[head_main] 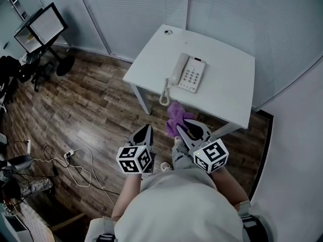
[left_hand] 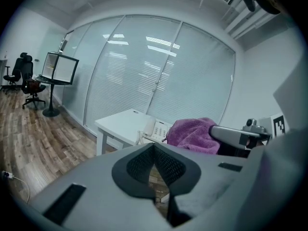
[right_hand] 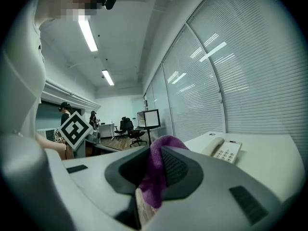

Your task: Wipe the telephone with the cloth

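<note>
Telephone [head_main: 189, 73], one, sits on one table [head_main: 229, 84]; right gripper [right_hand: 155, 159] clamps one cloth [head_main: 176, 116], left gripper [left_hand: 154, 153] closed empty.

cloth [head_main: 175, 115] partly hidden behind the right gripper [head_main: 187, 128] in the head view, telephone [left_hand: 155, 129] partly covered by that cloth in the left gripper view — its key markings too small to read, table [head_main: 227, 92] legs mostly hidden under the top

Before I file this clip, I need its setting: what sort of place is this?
Probably an office: a small white rectangular desk bearing a white corded push-button telephone, black swivel office chairs, and glass partition walls with slatted blinds.
</note>
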Available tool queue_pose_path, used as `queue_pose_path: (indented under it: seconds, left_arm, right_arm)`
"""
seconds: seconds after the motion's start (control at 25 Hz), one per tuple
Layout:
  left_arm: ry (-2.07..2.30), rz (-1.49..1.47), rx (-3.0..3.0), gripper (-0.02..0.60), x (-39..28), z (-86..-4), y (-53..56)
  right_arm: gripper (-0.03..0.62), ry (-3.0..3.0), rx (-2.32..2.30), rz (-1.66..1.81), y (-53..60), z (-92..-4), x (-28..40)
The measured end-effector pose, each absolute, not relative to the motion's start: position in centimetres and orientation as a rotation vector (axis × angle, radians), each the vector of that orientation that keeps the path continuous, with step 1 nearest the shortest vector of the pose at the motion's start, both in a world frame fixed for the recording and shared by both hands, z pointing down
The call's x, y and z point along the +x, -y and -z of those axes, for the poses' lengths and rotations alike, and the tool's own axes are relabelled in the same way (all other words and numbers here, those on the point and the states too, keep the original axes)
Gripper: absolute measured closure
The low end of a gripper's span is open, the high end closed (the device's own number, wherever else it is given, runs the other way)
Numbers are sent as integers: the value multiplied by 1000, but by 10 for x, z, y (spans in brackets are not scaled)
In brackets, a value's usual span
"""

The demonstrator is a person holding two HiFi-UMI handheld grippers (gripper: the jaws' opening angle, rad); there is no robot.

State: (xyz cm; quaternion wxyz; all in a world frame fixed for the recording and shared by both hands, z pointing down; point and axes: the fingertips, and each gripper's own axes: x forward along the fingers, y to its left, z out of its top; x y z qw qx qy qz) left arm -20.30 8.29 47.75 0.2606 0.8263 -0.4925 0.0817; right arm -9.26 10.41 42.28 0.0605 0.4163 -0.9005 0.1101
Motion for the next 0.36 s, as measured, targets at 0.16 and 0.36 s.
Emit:
queue_pose_path:
  seconds: [0.16,0.36]
  left_arm:
    - [1329,-224,2240,561,-204,-476,-83]
    - [1325,-228,2245,561,-203,-476,-82]
  right_arm:
    - [513,2733,1257,-328,-104,-420,-95]
    - [513,2734,1248,-328,-104,-421,-95]
